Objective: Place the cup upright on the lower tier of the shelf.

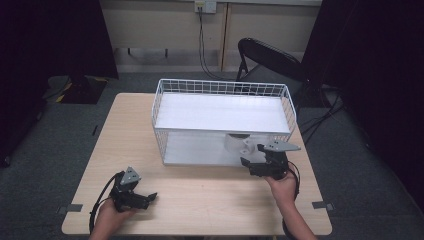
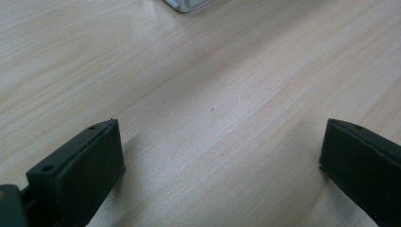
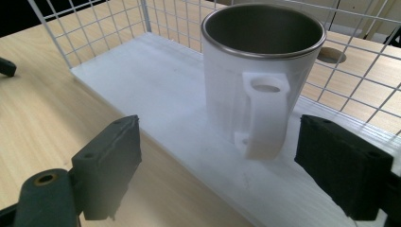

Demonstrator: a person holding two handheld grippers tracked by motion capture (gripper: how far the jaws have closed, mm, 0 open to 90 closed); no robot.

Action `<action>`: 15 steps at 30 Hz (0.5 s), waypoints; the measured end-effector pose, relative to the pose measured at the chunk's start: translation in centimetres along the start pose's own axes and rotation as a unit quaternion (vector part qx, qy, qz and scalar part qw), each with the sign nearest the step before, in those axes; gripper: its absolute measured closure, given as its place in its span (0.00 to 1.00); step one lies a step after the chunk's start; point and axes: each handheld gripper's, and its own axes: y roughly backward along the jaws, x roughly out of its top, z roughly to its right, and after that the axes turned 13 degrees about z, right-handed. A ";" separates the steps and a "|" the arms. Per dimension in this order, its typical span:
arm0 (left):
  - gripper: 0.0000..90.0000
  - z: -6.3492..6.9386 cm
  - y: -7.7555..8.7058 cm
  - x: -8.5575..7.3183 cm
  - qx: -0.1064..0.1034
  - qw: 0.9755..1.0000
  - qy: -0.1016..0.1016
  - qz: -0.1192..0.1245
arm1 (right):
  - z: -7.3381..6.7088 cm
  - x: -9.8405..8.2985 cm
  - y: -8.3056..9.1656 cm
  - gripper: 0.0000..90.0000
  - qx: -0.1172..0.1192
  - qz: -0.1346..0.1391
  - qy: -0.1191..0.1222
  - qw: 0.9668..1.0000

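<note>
White mug (image 3: 262, 85) is stood upright on the rack's lower shelf (image 3: 156, 90); right gripper (image 3: 236, 170) is spread, handle freed.

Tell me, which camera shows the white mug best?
The right gripper view: the mug stands upright and close, handle toward the camera, on the rack's lower shelf. The high view shows it small under the top shelf.

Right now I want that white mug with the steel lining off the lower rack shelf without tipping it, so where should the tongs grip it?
Probably the white steel-lined mug is best taken by its handle. It stands upright on the lower white shelf of the wire rack, with the handle facing the rack's open front, where the open right tongs already wait. Come in level from that front and close across the handle's flat sides.
</note>
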 end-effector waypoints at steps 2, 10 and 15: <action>0.00 0.0 0.0 0.0 0.000 1.000 0.000 0.000 | -0.1 -0.1 0.2 0.16 0.006 -0.001 0.001 1.000; 0.00 0.0 0.0 0.0 0.000 1.000 0.000 0.000 | -0.6 -0.1 1.2 0.17 0.027 -0.012 0.009 1.000; 0.00 0.0 0.0 0.0 0.000 1.000 0.000 0.000 | -0.4 -0.3 2.0 0.17 0.034 -0.022 0.016 0.999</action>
